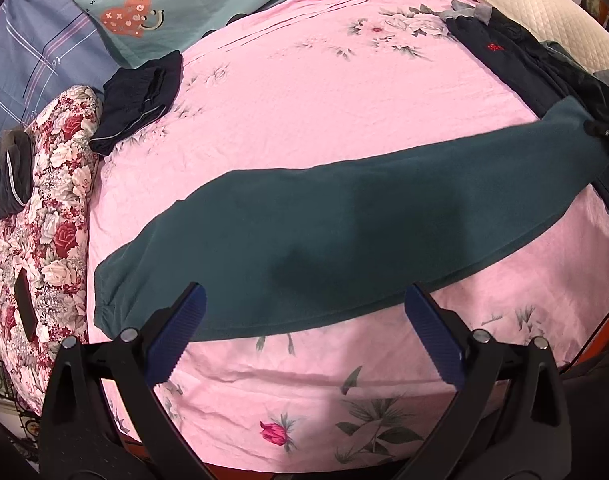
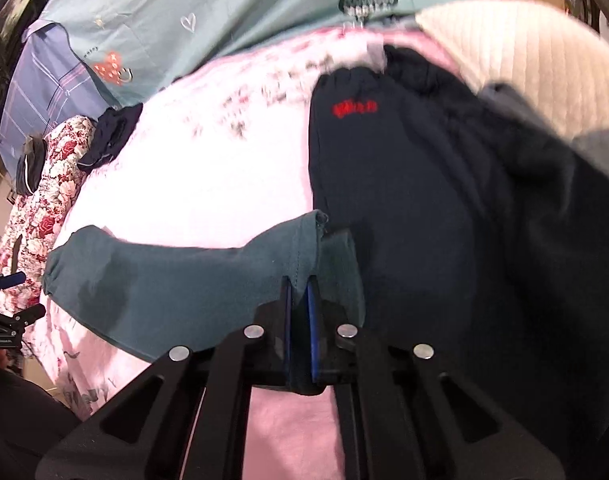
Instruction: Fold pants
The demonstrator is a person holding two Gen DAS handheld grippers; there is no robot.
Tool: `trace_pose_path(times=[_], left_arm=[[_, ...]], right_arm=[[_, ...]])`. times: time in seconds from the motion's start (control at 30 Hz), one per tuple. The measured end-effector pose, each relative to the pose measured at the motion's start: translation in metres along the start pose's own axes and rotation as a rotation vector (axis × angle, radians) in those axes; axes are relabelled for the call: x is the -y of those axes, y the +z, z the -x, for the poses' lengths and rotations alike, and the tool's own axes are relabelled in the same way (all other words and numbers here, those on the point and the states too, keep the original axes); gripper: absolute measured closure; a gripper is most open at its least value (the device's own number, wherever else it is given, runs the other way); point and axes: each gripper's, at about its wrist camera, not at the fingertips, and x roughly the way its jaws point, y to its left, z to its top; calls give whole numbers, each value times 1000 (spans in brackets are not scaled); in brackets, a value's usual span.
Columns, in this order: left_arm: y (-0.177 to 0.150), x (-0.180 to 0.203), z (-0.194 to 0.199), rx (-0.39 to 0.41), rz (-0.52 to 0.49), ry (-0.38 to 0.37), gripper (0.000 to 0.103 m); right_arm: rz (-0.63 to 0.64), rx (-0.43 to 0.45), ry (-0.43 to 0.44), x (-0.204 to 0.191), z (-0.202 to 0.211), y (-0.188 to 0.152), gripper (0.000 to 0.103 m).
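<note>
The right tool [image 2: 300, 292] is clamped on one end of the teal pants [image 1: 344, 232], which lie across the pink bed [image 1: 324, 100]; the left tool [image 1: 304, 304] stands wide apart above them

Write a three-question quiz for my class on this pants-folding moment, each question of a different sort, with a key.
1. True or false: the right gripper is shut on the teal pants.
2. Multiple choice: the left gripper is A) shut on the pants, B) open, its fingers apart above the near edge of the pants, C) out of view.
3. Short answer: what colour is the mark on the dark navy pants lying beyond the right gripper?

Key: 1 true; 2 B; 3 red.
</note>
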Motion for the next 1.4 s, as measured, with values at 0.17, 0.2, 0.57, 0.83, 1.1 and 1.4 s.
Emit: trace_pose_path(times=[0.17,0.2,0.57,0.83,1.1,1.4], left_arm=[[1,3,-4,-13,-7,-9,2],[1,3,-4,-11,-10,-8,2],[2,-17,-19,-10,37,-14,2],[3,-14,-79,-85,22,-32,2],[-10,-20,-107,-153,128,-71,2],[-16,-25,-111,-169,195,-111,2]], right_arm=[[1,-79,-86,19,-34,-13,96],[-6,-82,-86,23,-39,-17,96],[-249,61,81,37,23,-11,83],[-241,-78,64,23,-31,-37,94],[-291,-3,-26,32,13,-33,78],[-138,-74,-43,32,-25,-32,80]])
